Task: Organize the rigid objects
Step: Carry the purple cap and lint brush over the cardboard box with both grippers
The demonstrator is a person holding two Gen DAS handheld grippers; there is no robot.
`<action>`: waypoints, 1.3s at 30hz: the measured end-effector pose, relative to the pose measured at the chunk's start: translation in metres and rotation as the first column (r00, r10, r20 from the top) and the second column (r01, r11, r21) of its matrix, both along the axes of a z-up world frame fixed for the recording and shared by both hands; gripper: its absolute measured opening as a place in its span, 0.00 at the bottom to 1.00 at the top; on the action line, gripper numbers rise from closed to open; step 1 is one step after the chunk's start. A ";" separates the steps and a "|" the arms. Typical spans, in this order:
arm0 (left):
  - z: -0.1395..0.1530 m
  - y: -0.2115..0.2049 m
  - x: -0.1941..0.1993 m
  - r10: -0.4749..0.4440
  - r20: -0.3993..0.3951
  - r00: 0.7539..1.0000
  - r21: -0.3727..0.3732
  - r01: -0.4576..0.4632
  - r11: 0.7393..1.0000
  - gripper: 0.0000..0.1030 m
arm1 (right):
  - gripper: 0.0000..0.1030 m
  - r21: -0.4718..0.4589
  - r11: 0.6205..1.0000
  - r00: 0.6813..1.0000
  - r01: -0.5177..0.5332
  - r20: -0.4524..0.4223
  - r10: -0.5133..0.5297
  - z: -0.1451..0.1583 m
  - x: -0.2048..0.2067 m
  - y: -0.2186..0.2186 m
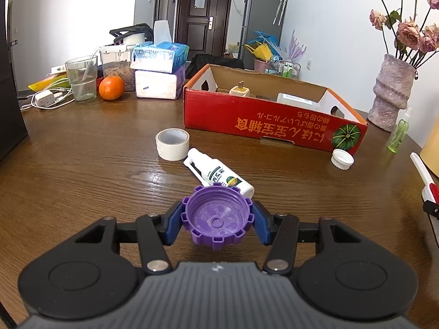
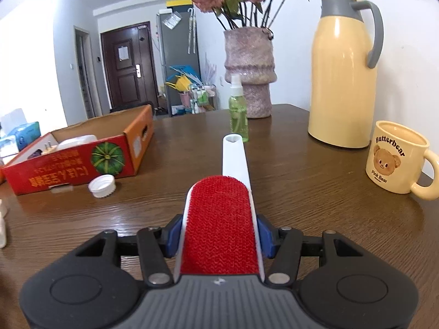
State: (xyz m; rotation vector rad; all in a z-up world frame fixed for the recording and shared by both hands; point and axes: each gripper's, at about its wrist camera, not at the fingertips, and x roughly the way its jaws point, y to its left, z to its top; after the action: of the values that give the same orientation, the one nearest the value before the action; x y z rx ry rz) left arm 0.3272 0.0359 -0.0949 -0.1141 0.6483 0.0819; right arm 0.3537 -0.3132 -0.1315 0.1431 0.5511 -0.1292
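My left gripper (image 1: 217, 226) is shut on a purple ridged cap (image 1: 216, 219), hollow side up, just above the wooden table (image 1: 82, 170). Beyond it lie a white squeeze bottle (image 1: 219, 172), a roll of white tape (image 1: 172, 144) and a white screw cap (image 1: 342, 159). The red cardboard box (image 1: 260, 126) stands further back with a plug adapter (image 1: 239, 91) inside. My right gripper (image 2: 219, 235) is shut on a red-faced lint brush (image 2: 219, 224); its white handle points away over the table. The brush also shows at the right edge of the left wrist view, lint brush (image 1: 424, 176).
A green spray bottle (image 2: 238, 118), a pink vase of dried roses (image 2: 249, 68), a yellow thermos jug (image 2: 343, 76) and a bear mug (image 2: 395, 156) stand ahead and to the right. Tissue packs (image 1: 159, 68), an orange (image 1: 111, 87), a glass (image 1: 81, 78) and chargers crowd the far left.
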 end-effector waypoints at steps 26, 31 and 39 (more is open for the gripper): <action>0.062 -0.018 0.007 -0.075 0.138 0.988 0.010 0.075 0.997 0.52 | 0.53 -0.026 0.977 0.965 -0.209 0.159 0.211 0.055 -0.016 0.085; 0.067 -0.021 0.017 -0.086 0.147 0.985 0.007 0.086 0.996 0.52 | 0.53 -0.028 0.971 0.956 -0.236 0.170 0.238 0.061 -0.009 0.100; 0.072 -0.021 0.035 -0.085 0.151 0.985 0.006 0.085 0.996 0.52 | 0.53 -0.033 0.964 0.948 -0.263 0.178 0.264 0.066 0.006 0.118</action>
State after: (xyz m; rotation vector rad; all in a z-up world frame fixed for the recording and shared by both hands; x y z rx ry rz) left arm 0.3626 0.0153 -0.0233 -0.0918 0.5011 -0.0093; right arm 0.3595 -0.1957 -0.0651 0.0706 0.3835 0.1416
